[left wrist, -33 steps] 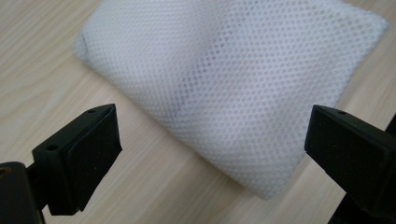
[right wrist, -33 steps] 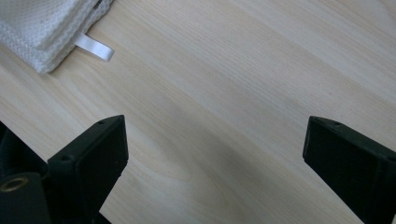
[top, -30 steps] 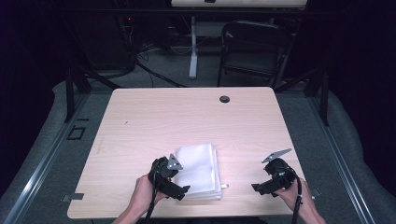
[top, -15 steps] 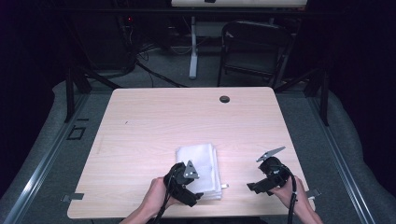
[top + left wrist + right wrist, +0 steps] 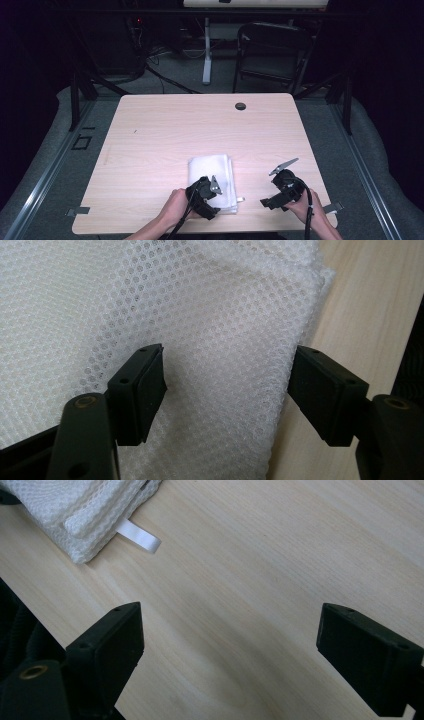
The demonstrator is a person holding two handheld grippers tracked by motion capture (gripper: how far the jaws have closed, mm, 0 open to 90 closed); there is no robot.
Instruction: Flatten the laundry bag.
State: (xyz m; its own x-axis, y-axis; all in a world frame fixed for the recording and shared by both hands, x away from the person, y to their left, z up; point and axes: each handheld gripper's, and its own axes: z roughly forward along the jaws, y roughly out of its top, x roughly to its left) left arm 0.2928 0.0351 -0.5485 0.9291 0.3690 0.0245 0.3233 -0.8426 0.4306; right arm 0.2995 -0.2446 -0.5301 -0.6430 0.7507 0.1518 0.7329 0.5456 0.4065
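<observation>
Mesh cloth [image 5: 210,315] lies folded under your released left gripper [image 5: 227,382]; straddle its right edge, clench through all layers. Right gripper [image 5: 227,645] hovers released over worktop [image 5: 280,570].

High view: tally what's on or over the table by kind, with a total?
White mesh cloth, folded: 1
Handheld grippers: 2, the left gripper over the cloth and the right gripper over bare wood
Round dark grommet near the table's far edge: 1
Total: 4
</observation>
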